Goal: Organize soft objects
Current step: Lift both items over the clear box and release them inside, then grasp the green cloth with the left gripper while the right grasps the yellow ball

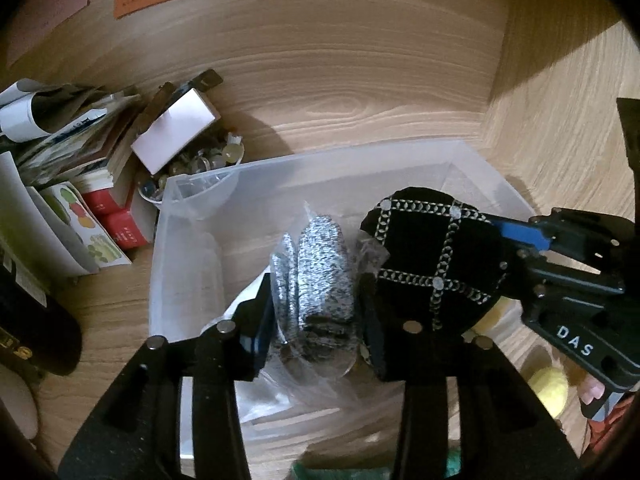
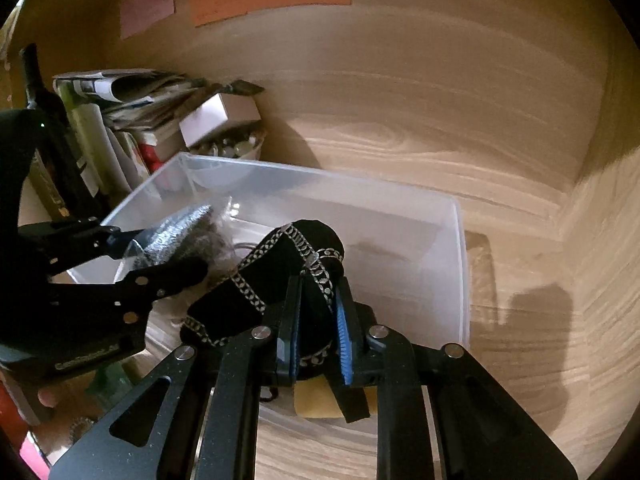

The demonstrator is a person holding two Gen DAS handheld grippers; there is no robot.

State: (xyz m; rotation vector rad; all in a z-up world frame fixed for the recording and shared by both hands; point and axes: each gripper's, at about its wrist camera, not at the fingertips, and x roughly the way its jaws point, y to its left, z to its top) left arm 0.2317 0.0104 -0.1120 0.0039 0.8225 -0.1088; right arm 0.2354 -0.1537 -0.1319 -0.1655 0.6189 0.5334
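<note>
My left gripper (image 1: 316,304) is shut on a grey speckled knit item in a clear plastic bag (image 1: 320,276) and holds it over a clear plastic bin (image 1: 192,216). My right gripper (image 2: 318,320) is shut on a black fabric piece with a pale chain pattern (image 2: 296,264) and holds it over the same bin (image 2: 456,248). In the left wrist view the black fabric (image 1: 432,260) hangs right beside the bagged knit, with the right gripper (image 1: 520,236) behind it. In the right wrist view the left gripper (image 2: 160,256) holds the bagged knit (image 2: 180,224) at the left.
The bin sits on a wood-grain shelf with walls behind and to the right. A stack of books and papers (image 1: 80,168), a white box (image 1: 176,132) and a bowl of small trinkets (image 1: 208,160) crowd the left. A yellow soft ball (image 1: 548,392) lies at lower right.
</note>
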